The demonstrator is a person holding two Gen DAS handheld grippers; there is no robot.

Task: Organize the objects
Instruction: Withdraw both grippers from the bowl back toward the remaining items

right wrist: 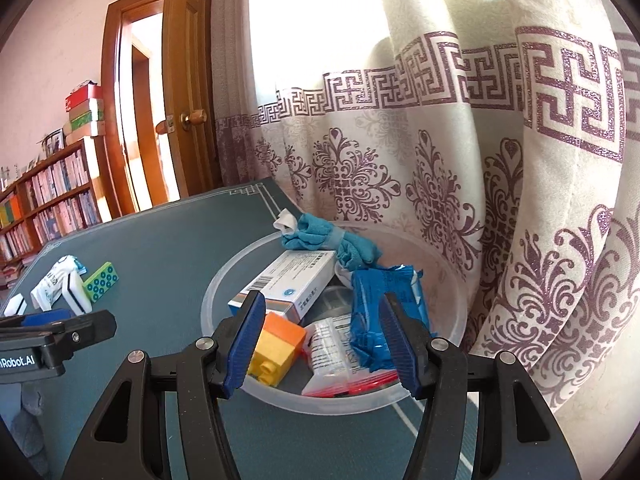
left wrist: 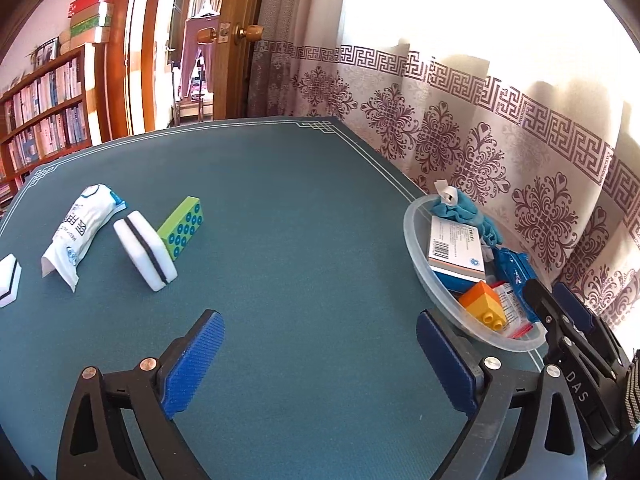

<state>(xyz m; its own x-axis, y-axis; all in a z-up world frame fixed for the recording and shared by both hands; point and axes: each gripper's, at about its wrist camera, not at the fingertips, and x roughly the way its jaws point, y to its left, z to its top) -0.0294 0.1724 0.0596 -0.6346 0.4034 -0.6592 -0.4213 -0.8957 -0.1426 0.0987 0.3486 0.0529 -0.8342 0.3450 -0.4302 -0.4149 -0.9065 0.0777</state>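
Bowl [right wrist: 224,280] already holds box, cloth, blue packet and brick; white pack [left wrist: 80,228], sponge [left wrist: 144,252] and green tile [left wrist: 182,228] remain on mat; both grippers [left wrist: 320,356] [right wrist: 320,336] spread, empty.

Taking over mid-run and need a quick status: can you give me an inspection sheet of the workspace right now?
Surface: teal table mat, flat.
Job's things: clear bowl holds a teal cloth, medicine box, orange-yellow block, blue packet and a small sachet. Left out on the mat: white pouch, sponge, green tile, second sponge at the frame edge.
Clutter: nothing seen.
Grippers: left gripper open over bare mat; right gripper open over the bowl, holding nothing.
Cables: nothing seen.
Surroundings: patterned curtain, wooden door, bookshelf.
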